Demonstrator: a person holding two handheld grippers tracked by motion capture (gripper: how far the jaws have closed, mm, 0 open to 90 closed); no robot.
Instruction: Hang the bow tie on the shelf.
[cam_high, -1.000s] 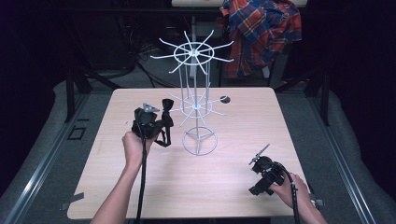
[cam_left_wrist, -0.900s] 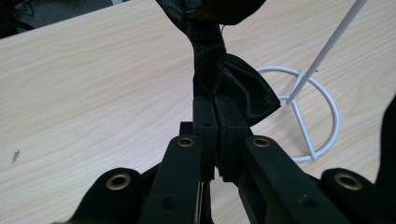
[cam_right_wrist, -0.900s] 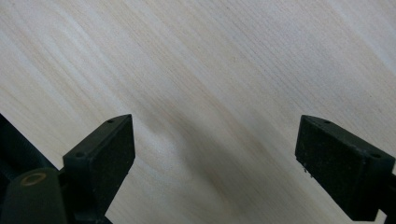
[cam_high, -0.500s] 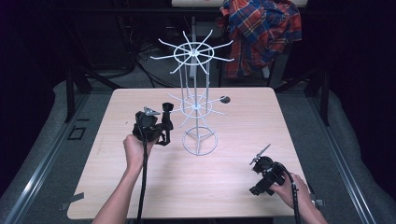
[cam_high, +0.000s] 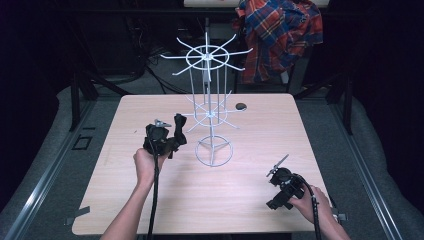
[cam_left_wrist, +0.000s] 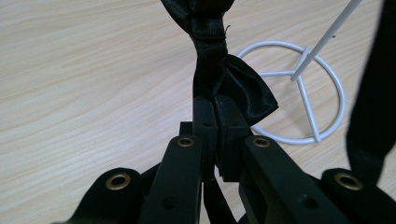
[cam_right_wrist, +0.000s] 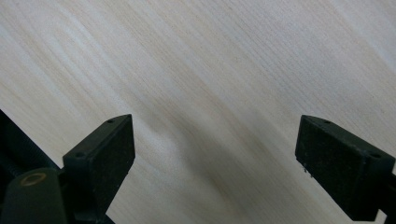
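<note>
Light wooden tabletop (cam_high: 150, 210) carries a white wire spinner rack (cam_high: 212, 115) with a ring base, standing near the middle, toward the far edge. Small dark oval object (cam_high: 241, 106) lies just right of the rack, close to the far edge. Left gripper (cam_high: 167, 137) held left of the rack base, clamped on a black fabric bow tie (cam_high: 179, 129) that stands up from it. Right gripper (cam_high: 278, 167) near the front right corner, low over the tabletop, pointing toward the rack. Red plaid shirt (cam_high: 280, 35) hangs beyond the far edge.

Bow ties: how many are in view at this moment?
1. The black bow tie is clamped in the left gripper, beside the white wire rack. The small dark object behind the rack is too small to identify.
</note>
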